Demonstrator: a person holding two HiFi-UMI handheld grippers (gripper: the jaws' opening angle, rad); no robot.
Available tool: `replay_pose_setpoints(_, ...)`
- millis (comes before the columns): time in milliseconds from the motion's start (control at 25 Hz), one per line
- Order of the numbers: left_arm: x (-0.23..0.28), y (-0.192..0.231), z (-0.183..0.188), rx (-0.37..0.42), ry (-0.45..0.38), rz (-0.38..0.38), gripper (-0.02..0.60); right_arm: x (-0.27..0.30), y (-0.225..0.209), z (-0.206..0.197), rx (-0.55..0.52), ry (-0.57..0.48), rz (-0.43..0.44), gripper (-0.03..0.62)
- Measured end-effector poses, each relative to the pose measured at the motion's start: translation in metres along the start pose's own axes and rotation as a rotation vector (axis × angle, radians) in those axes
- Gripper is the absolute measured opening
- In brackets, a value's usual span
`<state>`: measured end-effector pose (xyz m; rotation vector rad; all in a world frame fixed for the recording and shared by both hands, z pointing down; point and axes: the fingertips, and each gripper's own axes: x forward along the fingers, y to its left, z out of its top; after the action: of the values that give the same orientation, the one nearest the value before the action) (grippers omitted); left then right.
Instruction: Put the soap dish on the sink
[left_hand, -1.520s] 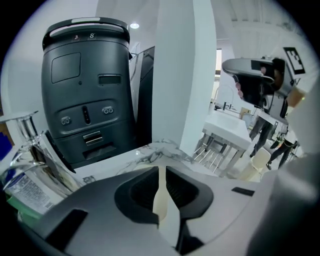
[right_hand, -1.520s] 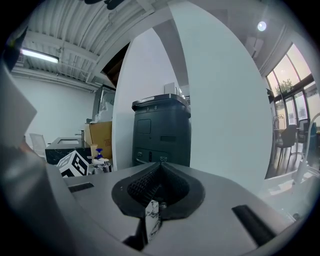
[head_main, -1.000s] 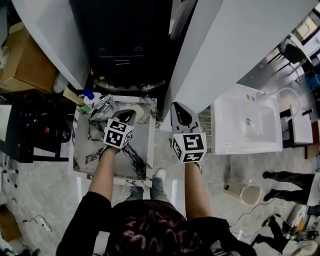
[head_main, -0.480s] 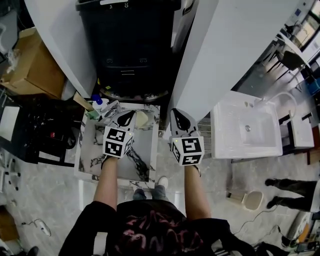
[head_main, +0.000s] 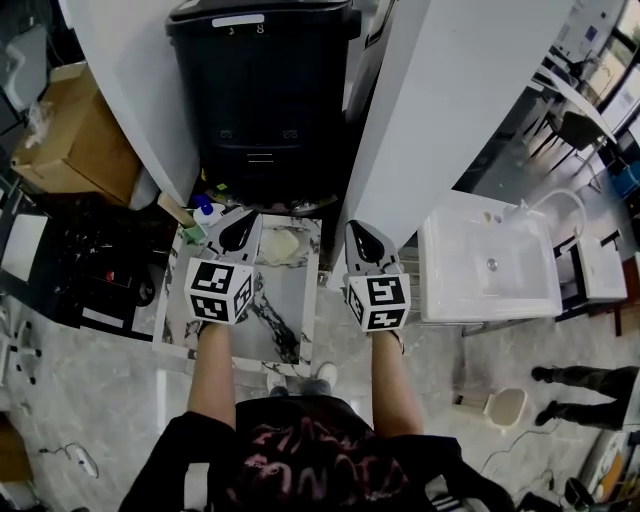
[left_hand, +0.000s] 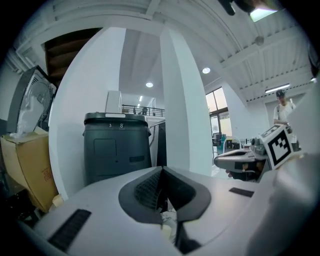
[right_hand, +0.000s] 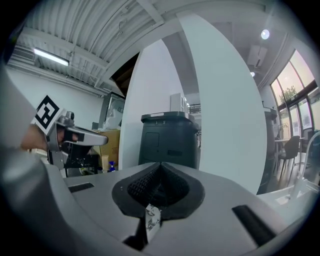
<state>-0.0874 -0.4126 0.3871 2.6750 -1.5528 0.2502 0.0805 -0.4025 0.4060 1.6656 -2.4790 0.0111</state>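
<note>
A cream soap dish (head_main: 281, 247) lies at the far end of the marble sink top (head_main: 275, 305), just right of my left gripper (head_main: 239, 218). That gripper hovers over the sink's far left corner with its jaws shut and nothing in them (left_hand: 161, 171). My right gripper (head_main: 362, 230) is held beyond the sink's right edge, over the floor; its jaws are also shut and empty (right_hand: 160, 165). Each gripper shows at the side of the other's view.
A black bin (head_main: 262, 90) stands right behind the marble sink, between white columns (head_main: 455, 90). A blue-capped bottle (head_main: 205, 209) is at the sink's far left corner. A white basin (head_main: 490, 265) sits to the right and a cardboard box (head_main: 70, 150) to the left.
My left gripper has shifted left and now covers the chrome tap seen earlier, so the soap dish shows fully beside it. The right gripper has hardly moved.
</note>
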Motion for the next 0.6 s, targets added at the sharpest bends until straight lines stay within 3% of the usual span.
replay_pose_setpoints(200, -0.022, -0.005, 0.045, 0.036, -0.089, 0.017, 0.015, -0.01, 0.0, 0.019, -0.03, -0.032, -0.013, 0.012)
replay_pose_setpoints(600, -0.027, 0.003, 0.035, 0.023, -0.061, 0.05, 0.015, -0.021, -0.007, 0.035, -0.02, -0.065, -0.04, 0.011)
